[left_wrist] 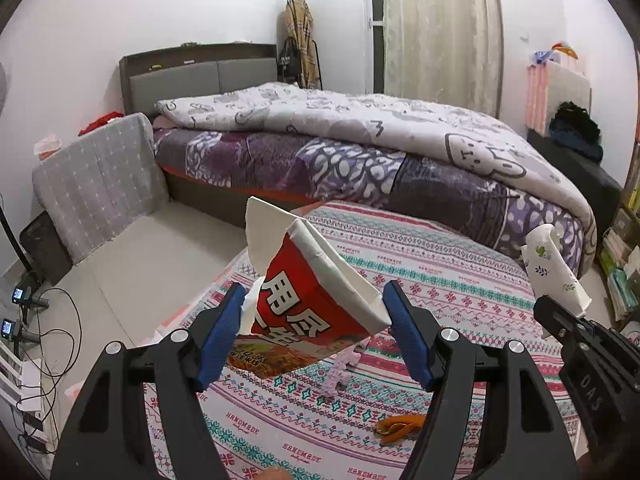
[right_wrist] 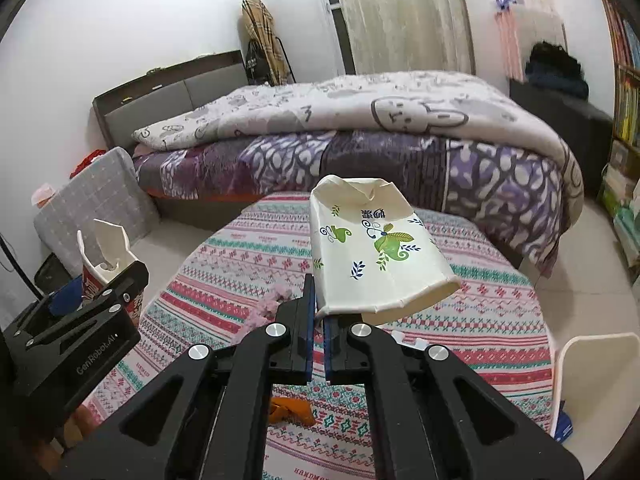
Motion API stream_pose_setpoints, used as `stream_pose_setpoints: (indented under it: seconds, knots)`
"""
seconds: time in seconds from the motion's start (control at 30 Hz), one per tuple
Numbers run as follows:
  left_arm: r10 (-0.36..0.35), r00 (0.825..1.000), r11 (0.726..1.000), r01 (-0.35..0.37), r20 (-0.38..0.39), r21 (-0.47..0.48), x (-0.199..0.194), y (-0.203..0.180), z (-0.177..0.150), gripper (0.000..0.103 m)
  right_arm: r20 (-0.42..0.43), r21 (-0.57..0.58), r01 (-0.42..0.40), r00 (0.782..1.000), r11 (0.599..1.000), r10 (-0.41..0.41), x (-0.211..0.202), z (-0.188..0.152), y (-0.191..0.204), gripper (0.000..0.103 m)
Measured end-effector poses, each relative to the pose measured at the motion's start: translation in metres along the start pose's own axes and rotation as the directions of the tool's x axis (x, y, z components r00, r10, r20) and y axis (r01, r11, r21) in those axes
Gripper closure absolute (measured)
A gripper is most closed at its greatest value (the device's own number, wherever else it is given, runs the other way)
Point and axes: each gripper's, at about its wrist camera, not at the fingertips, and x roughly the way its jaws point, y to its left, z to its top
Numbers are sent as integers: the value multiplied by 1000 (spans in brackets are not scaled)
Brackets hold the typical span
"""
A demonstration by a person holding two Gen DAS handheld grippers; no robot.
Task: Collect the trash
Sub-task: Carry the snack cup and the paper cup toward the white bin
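Since both bits of trash are crushed paper, they look feather-light and floppy. The left hand-held gripper [left_wrist: 314,322] clamps the red noodle cup [left_wrist: 316,292] across its squashed body, up above the desk [left_wrist: 440,256]. The right hand-held gripper [right_wrist: 318,312] is pinched together on the rim of the floral paper cup [right_wrist: 376,248], a thin edge that could tear or slip.

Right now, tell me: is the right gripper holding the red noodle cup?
No: the right gripper is pinched shut on the rim of a crushed white paper cup with green leaf prints; the red cup sits in the left gripper.
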Motion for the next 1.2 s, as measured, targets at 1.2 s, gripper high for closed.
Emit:
stream_pose_setpoints:
  seconds: [1.2]
  knots:
    - [-108,993,992,104,56,74,-49,-89,4,33,106,70,107,988,992,-114,-73,4,-68,101]
